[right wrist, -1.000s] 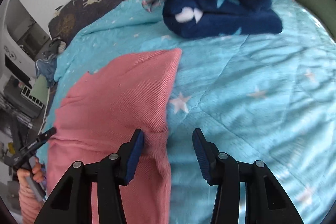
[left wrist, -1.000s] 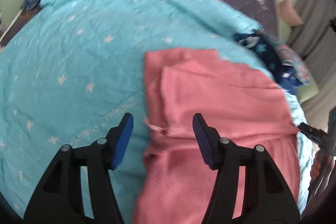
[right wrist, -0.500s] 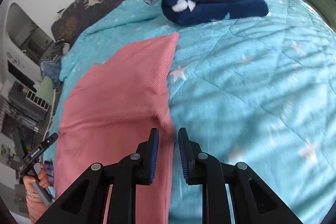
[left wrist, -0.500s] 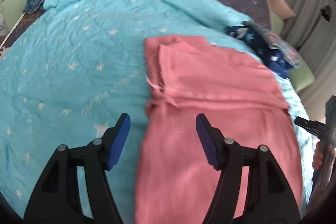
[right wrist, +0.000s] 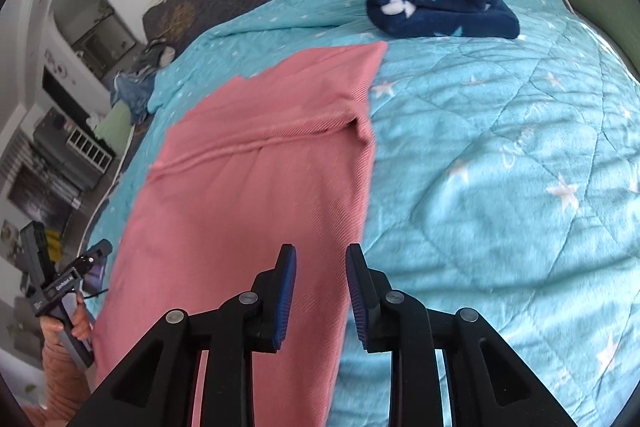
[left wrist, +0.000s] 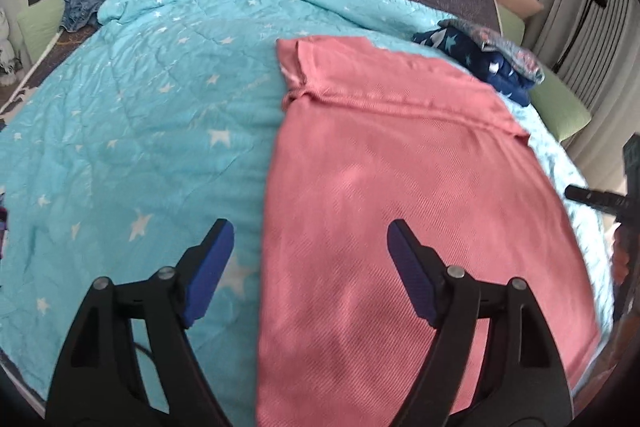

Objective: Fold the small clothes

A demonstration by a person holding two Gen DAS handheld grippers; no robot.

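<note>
From the left wrist view, the left gripper [left wrist: 308, 251] hangs over the near left edge of the pink garment [left wrist: 400, 187], its jaws wide and opening further, with nothing pinched between them; one blue pad sits over the turquoise star quilt [left wrist: 140, 107], the other over the pink cloth. The garment lies flat on the quilt, its far end already turned back on itself in a band. Beyond its far right corner sits a folded navy piece [left wrist: 488, 63] with a floral one on top (finished items, I'd guess). From the right wrist view, the right gripper [right wrist: 320, 279] hovers above the garment's right edge, jaws narrow but parting, and I see no cloth caught between them. The pink garment [right wrist: 256, 187] runs away from it toward the folded navy piece [right wrist: 444, 15]. I'd judge the step in hand is reaching for the near hem; next both grippers need to drop onto that hem, close, and carry it forward over the far band.
</note>
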